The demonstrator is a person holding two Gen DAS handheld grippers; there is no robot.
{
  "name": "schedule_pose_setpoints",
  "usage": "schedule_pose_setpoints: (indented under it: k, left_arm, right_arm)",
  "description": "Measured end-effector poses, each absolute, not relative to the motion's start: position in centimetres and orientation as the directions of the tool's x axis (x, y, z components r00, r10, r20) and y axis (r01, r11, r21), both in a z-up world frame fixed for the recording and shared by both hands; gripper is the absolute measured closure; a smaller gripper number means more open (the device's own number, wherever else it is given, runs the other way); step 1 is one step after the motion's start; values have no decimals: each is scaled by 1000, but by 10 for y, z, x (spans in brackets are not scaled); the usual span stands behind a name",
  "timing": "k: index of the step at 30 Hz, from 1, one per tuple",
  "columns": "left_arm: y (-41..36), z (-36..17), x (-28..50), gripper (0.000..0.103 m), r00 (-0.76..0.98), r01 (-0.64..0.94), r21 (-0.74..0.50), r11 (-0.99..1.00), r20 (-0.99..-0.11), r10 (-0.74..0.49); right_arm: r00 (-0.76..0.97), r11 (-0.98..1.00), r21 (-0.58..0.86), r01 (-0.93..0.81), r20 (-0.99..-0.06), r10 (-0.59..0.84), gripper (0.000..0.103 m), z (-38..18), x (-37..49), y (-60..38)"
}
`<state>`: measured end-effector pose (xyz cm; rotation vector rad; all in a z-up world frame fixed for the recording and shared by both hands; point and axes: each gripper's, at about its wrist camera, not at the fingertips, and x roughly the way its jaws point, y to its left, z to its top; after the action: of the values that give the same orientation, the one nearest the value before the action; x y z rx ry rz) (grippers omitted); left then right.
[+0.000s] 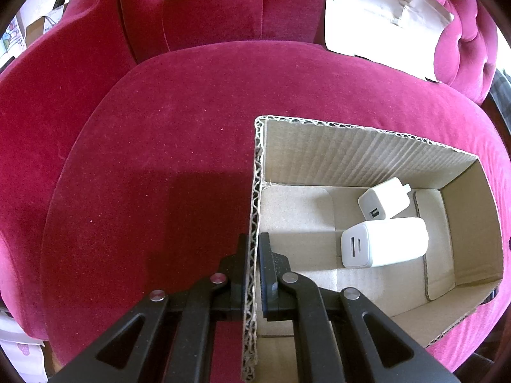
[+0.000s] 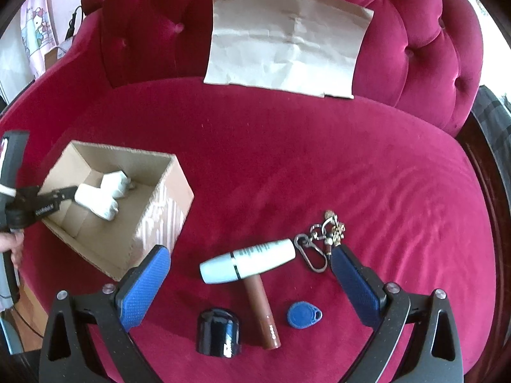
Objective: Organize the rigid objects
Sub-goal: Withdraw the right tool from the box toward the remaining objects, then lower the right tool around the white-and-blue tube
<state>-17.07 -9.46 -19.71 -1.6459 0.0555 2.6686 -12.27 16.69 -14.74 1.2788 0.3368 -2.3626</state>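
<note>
Here we see the left gripper (image 1: 253,255) clamped on the near wall of an open cardboard box (image 1: 357,156), one finger outside, one inside, the corrugated edge pinched between them. The box sits on a crimson velvet sofa seat (image 1: 159,143). Inside lie two white USB chargers: a large one (image 1: 383,242) on its side and a smaller one (image 1: 383,199) touching it behind.

Only the right wrist view gives us the loose items still on the cushion: a white-and-pale-blue tube (image 2: 247,260) resting across a brown lipstick-like stick (image 2: 263,312), a black glossy cap (image 2: 218,332), a blue key fob (image 2: 303,314) and a metal keyring with a carabiner (image 2: 319,242).

The right gripper (image 2: 249,274) hovers with its blue-padded fingers (image 2: 143,287) spread wide, holding nothing; the tube lies between them, the keyring just beside the right finger. A creased sheet of brown paper (image 2: 287,38) leans against the tufted backrest.
</note>
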Motion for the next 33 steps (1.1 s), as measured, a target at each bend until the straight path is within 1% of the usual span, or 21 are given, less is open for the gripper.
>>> schedule_pose_setpoints:
  k: [10,16,33]
  left_arm:
    - [-95,-197,-170,98,-449,-23,29,-999,-893,-15]
    - [-95,-197,-170,98,-450,-23,29,-999,-893,-16]
    - [-94,-197,-170,98,-450,-21,30,-999,-893,-17]
  right_arm:
    - [-431,-852,3,524,-861,-269,0,-173,-124,174]
    - [-367,-834,42,550,-885,-287,0,-183,-134,171]
    - [-331,-786,16,618,-902,-279,0,-205,-143,156]
